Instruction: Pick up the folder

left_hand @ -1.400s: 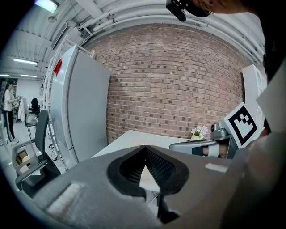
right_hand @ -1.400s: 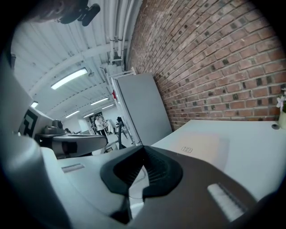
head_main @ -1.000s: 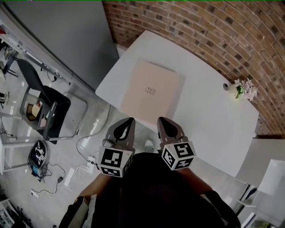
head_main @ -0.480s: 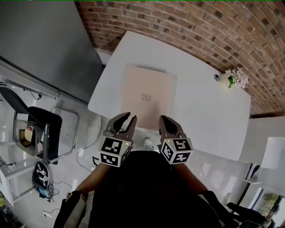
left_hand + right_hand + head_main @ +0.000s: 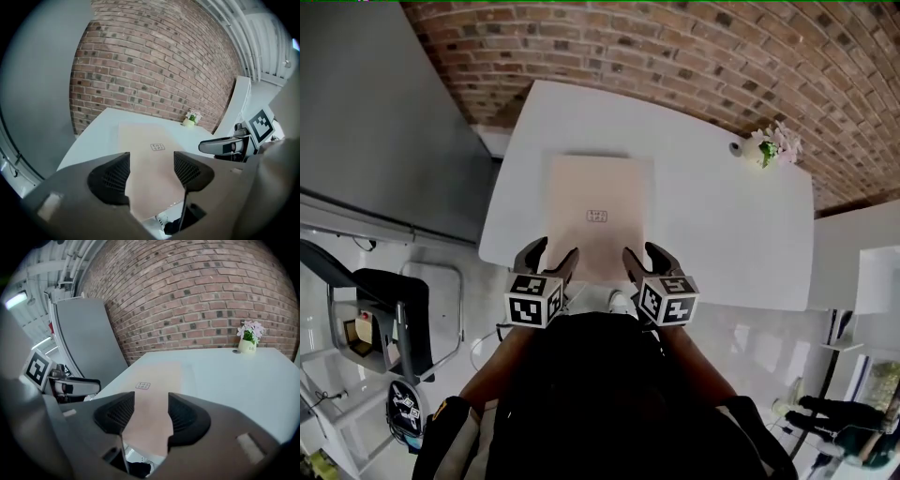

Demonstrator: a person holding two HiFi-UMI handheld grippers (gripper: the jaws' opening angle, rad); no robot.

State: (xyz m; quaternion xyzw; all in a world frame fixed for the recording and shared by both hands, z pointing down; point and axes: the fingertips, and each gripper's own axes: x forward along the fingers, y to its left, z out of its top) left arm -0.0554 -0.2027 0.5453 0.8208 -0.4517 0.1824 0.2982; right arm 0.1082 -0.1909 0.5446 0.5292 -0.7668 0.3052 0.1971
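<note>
At the near edge of the white table (image 5: 722, 234), our left gripper (image 5: 553, 251) and right gripper (image 5: 645, 253) have come down side by side. A second ago they hung closer to our body with their jaws together. Both pairs of jaws have just been opening and now stand apart, their pads touching nothing. The gap of each frames the folder (image 5: 598, 211), which lies just ahead of them and slightly below.

We read this as the approach to the pickup nearly complete. The claws look set to take the near edge, the left toward its left corner and the right toward its right. No grip is made yet, and the folder rests untouched.

The folder is a pale peach rectangle, flat and closed. Its near edge reaches the table's front edge; whether it overhangs we cannot tell. Farther from the claws, a small printed mark sits at the cover's middle. Beyond that is bare tabletop, then a small pot of flowers (image 5: 766, 148) off on the right gripper's far side, near the brick wall (image 5: 675, 47).
</note>
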